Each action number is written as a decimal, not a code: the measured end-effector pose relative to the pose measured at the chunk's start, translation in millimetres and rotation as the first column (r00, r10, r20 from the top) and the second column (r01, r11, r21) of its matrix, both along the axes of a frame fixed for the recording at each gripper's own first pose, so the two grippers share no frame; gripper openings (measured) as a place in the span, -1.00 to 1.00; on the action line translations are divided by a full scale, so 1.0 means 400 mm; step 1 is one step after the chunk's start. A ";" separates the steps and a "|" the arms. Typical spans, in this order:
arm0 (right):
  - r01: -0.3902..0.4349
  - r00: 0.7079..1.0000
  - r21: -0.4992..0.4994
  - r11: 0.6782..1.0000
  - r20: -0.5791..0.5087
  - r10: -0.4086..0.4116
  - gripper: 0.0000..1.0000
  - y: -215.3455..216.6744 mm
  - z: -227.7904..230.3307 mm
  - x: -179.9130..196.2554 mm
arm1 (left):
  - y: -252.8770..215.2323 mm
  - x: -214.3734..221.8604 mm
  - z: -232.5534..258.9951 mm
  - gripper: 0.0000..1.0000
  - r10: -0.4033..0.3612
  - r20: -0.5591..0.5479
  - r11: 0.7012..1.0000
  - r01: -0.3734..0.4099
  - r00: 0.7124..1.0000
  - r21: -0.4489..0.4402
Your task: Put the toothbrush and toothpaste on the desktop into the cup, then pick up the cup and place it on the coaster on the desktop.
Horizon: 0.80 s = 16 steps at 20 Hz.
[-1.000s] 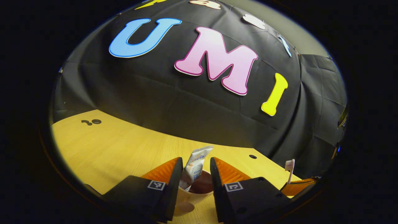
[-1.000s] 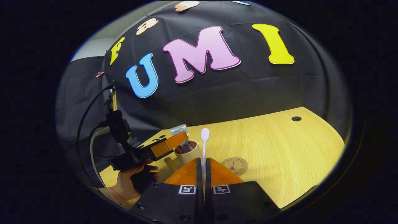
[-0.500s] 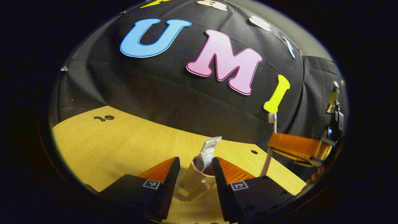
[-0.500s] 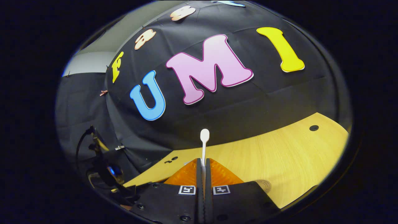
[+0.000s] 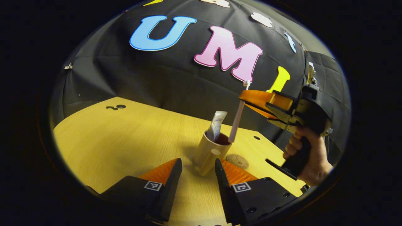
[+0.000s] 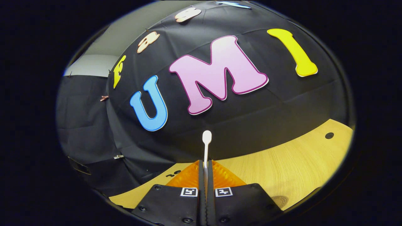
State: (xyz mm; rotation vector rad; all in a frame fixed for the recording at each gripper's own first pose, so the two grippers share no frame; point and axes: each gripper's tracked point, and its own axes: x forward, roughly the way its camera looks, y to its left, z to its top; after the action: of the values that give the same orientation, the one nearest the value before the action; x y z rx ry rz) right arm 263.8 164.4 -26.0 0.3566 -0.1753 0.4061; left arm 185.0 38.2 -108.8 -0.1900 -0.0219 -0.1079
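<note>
A tan cup with a dark inside stands on the wooden desktop, its handle toward me. The toothpaste tube stands upright in it. My left gripper is open just short of the cup, holding nothing. The right gripper, held by a hand, hangs above the cup, shut on the white toothbrush, whose lower end reaches the cup's rim. In the right gripper view the toothbrush sticks up from the shut right gripper. A round coaster lies right of the cup.
The black cloth wall closes the far side of the desktop. Small holes mark the desk at far left, and another hole sits behind the cup. The coaster's edge shows low in the right gripper view.
My left gripper has backed away from the cup, leaving the toothpaste inside. The right gripper has carried the toothbrush up and over the cup, its lower end now at the rim.
</note>
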 end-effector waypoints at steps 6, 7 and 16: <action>0.034 0.999 -0.013 0.999 0.005 -0.034 -0.90 -0.001 -0.028 0.051 | -0.009 -0.050 -0.059 0.33 -0.005 -0.045 0.999 0.003 0.999 -0.053; 0.042 0.999 -0.023 0.999 0.000 -0.042 -0.90 0.000 -0.041 0.060 | -0.005 -0.056 -0.063 0.33 -0.001 -0.048 0.998 -0.002 0.999 -0.063; 0.060 0.996 -0.106 0.993 -0.060 -0.067 -0.82 0.018 -0.164 0.081 | 0.049 -0.090 -0.084 0.33 0.067 -0.060 0.994 -0.072 0.996 -0.084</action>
State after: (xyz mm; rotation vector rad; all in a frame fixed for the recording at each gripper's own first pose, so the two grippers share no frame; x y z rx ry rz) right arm 296.2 171.6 -91.7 0.2604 -0.1023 0.3388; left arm 149.0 57.7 -142.4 -0.2785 0.0242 -0.0319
